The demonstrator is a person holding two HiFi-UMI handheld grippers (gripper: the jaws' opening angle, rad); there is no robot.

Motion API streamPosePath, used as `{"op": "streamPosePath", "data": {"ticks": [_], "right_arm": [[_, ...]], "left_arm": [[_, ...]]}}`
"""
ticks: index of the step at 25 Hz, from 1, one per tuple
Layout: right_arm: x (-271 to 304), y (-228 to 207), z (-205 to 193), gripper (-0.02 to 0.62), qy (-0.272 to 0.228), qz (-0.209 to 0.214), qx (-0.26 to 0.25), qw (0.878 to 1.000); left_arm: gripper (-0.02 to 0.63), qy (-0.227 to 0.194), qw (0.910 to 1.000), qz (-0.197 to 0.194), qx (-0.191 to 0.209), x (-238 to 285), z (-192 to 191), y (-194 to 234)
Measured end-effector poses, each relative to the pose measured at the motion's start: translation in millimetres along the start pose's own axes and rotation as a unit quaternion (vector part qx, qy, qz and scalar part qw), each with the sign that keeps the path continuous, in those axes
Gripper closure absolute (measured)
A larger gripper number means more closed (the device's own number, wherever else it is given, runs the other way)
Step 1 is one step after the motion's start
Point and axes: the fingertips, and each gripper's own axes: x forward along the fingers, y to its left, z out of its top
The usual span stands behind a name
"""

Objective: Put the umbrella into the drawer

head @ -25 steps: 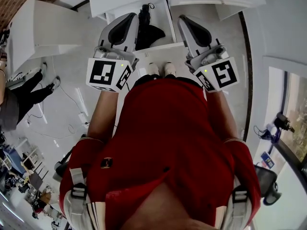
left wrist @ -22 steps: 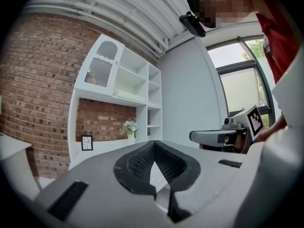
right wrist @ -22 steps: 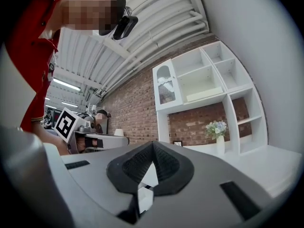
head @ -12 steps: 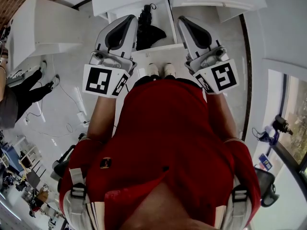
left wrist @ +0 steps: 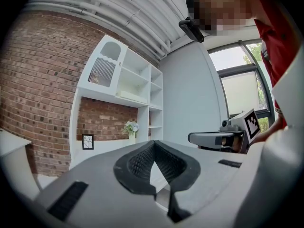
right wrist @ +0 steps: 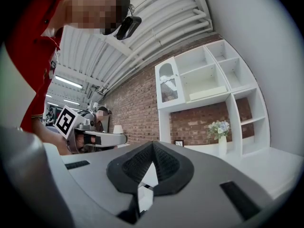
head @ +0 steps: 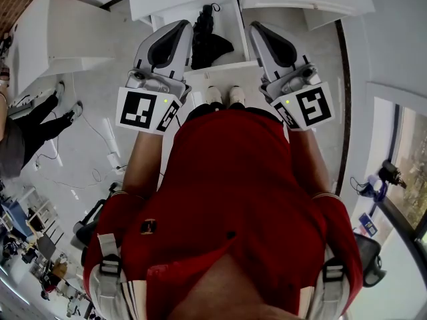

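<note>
Left gripper (left wrist: 153,145) jaws closed, nothing between them; right gripper (right wrist: 153,145) jaws likewise closed and empty. Both grippers held level, one either side of the open white drawer (head: 238,29). Black folded umbrella (head: 208,42) lies inside the drawer, toward its left side, narrow end at the back edge

Umbrella (head: 208,40) in drawer (head: 235,25), top centre of frame; left gripper (head: 179,25) left of it, right gripper (head: 257,27) right.

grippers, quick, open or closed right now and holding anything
Left gripper: closed, holding nothing.
Right gripper: closed, holding nothing.
</note>
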Motion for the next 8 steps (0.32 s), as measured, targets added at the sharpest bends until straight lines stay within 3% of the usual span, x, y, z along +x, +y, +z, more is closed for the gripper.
{"op": "streamPosePath", "data": {"ticks": [8], "right_arm": [[1.9,-5.8,-2.7,0.598,0.004,-0.007,0.000,1.000]], "left_arm": [[0.600,0.000,0.9999,0.010,-0.011,2.5,-4.9,9.2]]}}
